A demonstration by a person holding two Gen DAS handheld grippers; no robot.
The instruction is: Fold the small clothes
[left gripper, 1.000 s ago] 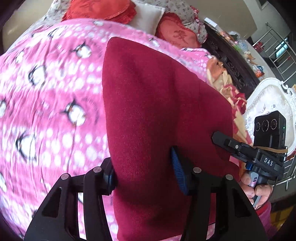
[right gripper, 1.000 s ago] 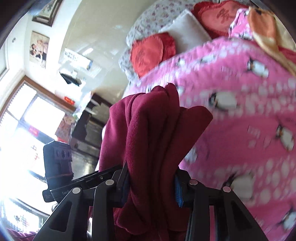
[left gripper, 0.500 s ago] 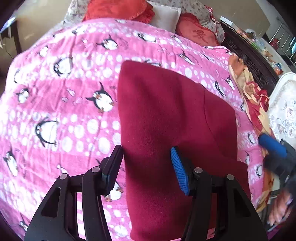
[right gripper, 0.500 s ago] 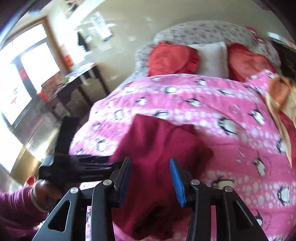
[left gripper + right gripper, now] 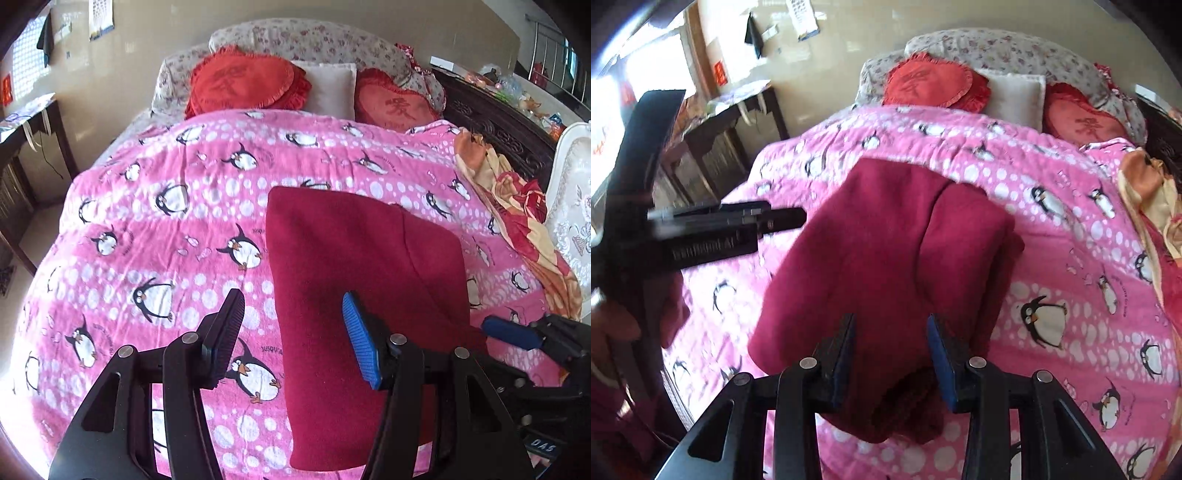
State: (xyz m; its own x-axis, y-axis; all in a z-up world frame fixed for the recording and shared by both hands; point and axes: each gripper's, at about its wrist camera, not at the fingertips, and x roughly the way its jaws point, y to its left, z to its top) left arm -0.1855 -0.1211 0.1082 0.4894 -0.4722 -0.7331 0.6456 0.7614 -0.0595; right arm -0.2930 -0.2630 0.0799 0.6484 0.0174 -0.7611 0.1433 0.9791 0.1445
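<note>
A dark red garment (image 5: 365,280) lies folded flat on the pink penguin blanket (image 5: 155,229). My left gripper (image 5: 291,336) hangs open over its near left edge. The black finger is above the blanket and the blue pad (image 5: 360,339) above the cloth, neither pressing. In the right wrist view the same garment (image 5: 886,251) spreads out under my right gripper (image 5: 892,350). Its jaws stand apart above the smooth near part of the cloth, gripping nothing. A crumpled hem (image 5: 912,406) sits just below them. The right gripper's blue finger (image 5: 509,336) shows at the garment's near right corner.
Two red heart cushions (image 5: 243,85) and a white pillow (image 5: 328,88) lie at the bed's head. An orange and red floral cloth (image 5: 517,206) runs along the blanket's right side. A dark wooden table (image 5: 716,144) stands left of the bed and a white chair (image 5: 572,206) to its right.
A second ago both grippers held the garment up, bunched between their pads. It now lies flat on the blanket, and both grippers have let go and drawn back toward its near edge.
</note>
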